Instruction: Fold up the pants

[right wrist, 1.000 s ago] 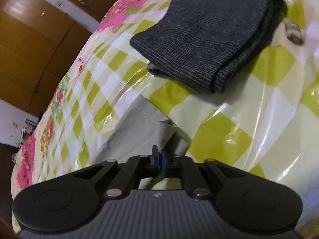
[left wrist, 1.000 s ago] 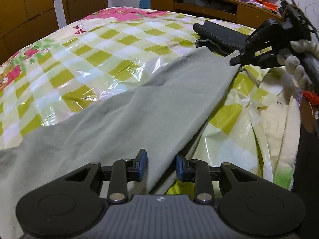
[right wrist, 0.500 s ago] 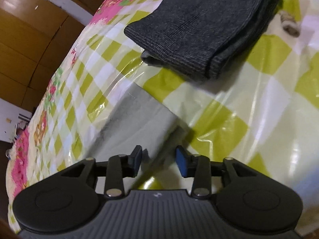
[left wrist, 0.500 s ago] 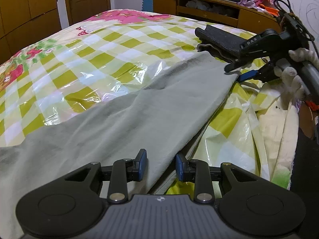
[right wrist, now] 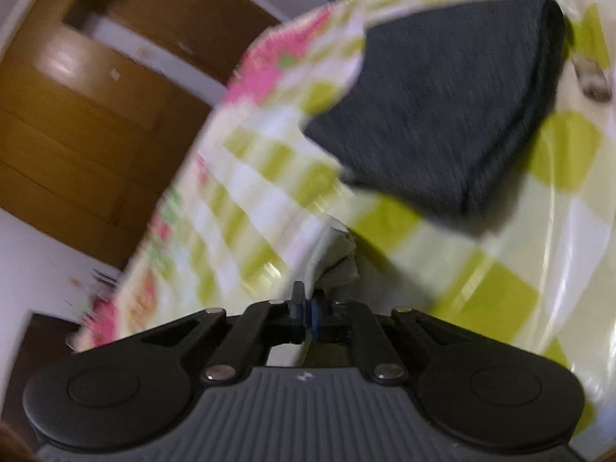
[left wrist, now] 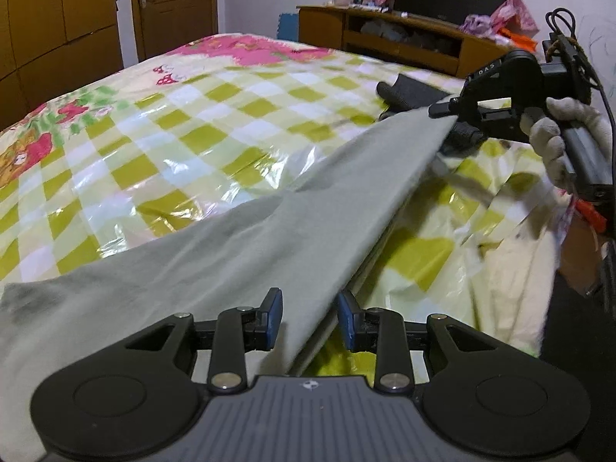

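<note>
pants: pale grey-green, spread long across the near side of the bed, far corner lifted off the cover toward the right gripper, near edge running between the left gripper's fingers; folded edge shows 2 layers along the right side
pants in right wrist view: only a small bunched corner visible, sticking up just past the fingertips
right gripper: jaws pinched together on that pants corner, no gap between pads; in left wrist view it sits at the lifted far corner, held by a white-gloved hand
left gripper: jaws apart at a medium gap, blue pads on either side of the pants edge, not pressing the cloth
bed cover: glossy plastic, yellow-green and white checks, pink floral print at the far end, crumpled and hanging at the right edge
dark folded garment: charcoal knit, folded, lying on the cover beyond the lifted corner, apart from the pants; in left wrist view mostly hidden behind the pants and right gripper
wooden shelf unit: behind the bed, open compartment holds pale bundled things, too small to identify; clutter and a dark screen on top
wardrobe and door: brown wood, back left
hard to make out: right wrist view is motion-blurred, small pale object right of the dark garment unidentifiable; near-left end of the pants cut off by the frame
</note>
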The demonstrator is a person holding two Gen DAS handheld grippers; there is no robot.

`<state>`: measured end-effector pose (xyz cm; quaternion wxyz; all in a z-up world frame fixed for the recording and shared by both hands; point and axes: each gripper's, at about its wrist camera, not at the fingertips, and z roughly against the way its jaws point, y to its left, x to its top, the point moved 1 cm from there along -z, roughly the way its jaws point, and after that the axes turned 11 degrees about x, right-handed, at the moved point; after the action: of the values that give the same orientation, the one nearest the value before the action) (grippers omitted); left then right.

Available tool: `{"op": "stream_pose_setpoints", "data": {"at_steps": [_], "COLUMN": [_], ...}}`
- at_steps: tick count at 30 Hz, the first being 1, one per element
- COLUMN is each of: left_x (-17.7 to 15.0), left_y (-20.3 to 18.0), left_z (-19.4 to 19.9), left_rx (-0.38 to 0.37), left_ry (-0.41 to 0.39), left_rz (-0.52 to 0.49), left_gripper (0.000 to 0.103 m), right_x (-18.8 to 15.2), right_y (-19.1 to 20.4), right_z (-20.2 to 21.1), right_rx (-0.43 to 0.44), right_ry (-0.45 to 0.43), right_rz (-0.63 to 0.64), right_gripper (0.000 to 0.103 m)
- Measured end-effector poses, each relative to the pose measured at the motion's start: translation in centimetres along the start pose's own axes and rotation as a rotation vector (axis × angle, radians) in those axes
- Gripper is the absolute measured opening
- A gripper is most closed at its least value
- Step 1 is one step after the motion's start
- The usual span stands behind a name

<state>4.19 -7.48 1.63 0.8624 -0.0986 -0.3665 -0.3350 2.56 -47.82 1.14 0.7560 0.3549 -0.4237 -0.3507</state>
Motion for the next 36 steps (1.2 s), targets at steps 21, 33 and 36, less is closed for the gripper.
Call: {"op": "stream_pose_setpoints", "data": {"at_steps": [21, 33, 36], "left_x": [-2.0, -0.4, 0.0], "left_y": [1.1, -0.5, -0.9], "left_z": [-0.9, -2.8, -3.0], "left_rx": [0.005, -0.023, -0.025], "left_ry": [0.032, 0.027, 0.026], "left_rz": [0.059, 0.044, 0.033], "left_gripper": [0.048, 0.048, 0.048], "right_x": [-1.6, -1.4, -1.4], "right_y": [-0.9, -3.1, -3.5], "right_z": [0.5, 0.9, -0.2], "right_rx": [-0.263, -0.229, -0.211], "right_ry": [0.07, 0.069, 0.095], "right_rz": [0.129, 0.006, -0.007], "right_gripper": [0.024, 0.03, 0.036]}}
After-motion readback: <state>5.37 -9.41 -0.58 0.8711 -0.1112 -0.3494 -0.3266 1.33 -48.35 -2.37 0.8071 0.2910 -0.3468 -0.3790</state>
